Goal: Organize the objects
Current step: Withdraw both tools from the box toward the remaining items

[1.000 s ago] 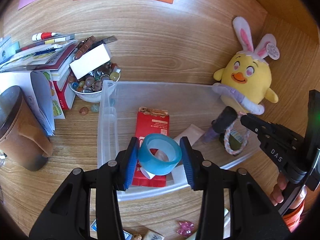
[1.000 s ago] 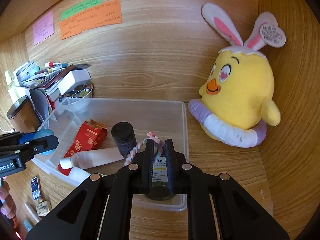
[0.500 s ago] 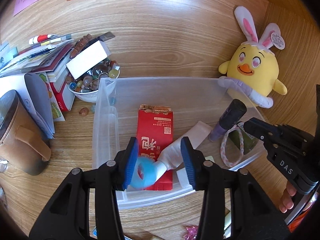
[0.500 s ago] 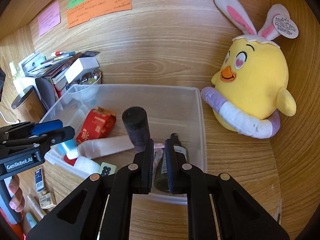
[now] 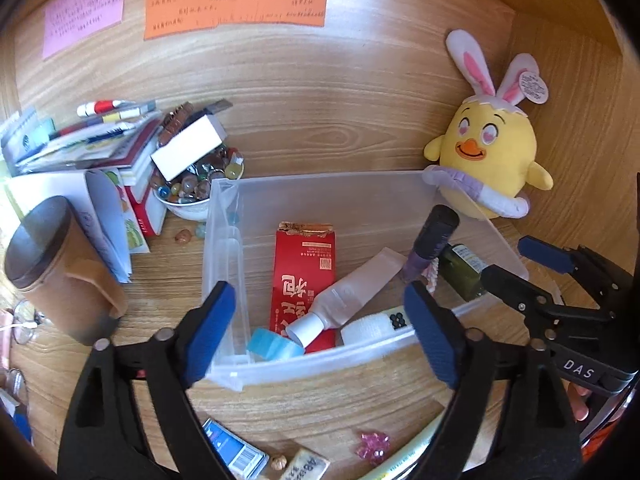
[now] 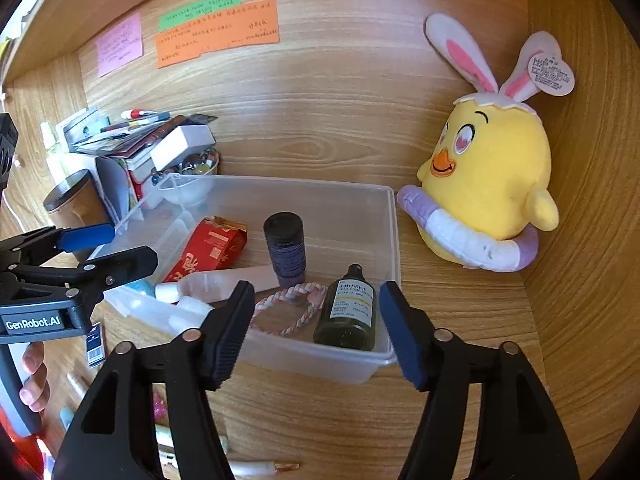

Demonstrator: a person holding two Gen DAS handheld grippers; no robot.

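Note:
A clear plastic bin sits on the wooden desk. Inside lie a blue tape roll, a red packet, a white tube, a dark purple bottle, a dark green dropper bottle and a braided pink cord. My left gripper is open and empty, held above the bin's near wall. My right gripper is open and empty, above the green bottle and the cord.
A yellow chick plush stands right of the bin. A bowl of marbles, stacked books and a brown cup stand left. Small items lie on the desk in front. Sticky notes hang on the back wall.
My left gripper opened and let the blue tape roll drop into the bin. My right gripper opened and released the green bottle into the bin. Both pulled back.

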